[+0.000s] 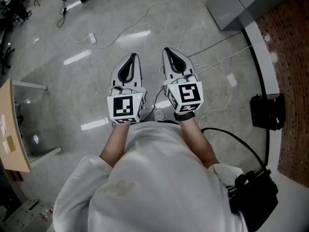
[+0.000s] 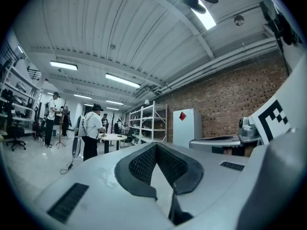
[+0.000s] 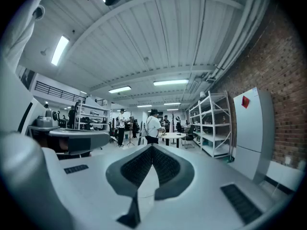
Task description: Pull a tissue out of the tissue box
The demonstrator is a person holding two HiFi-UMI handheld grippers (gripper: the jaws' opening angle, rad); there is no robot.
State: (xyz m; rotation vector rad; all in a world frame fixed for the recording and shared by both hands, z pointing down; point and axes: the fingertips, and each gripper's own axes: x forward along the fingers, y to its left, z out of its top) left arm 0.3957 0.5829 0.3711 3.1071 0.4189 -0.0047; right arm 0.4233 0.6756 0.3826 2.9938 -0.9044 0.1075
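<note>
Bright ceiling strip lights (image 3: 171,82) give even, sharp pictures, with white glare streaks on the floor (image 1: 111,13); both gripper views bend toward dark corners.

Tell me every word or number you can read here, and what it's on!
No words or numbers can be read anywhere.
Left marker cube: only a black-and-white square pattern, no letters.
Right marker cube: the same kind of pattern.
Red diamond sign on the white cabinet: too small to read.
</note>
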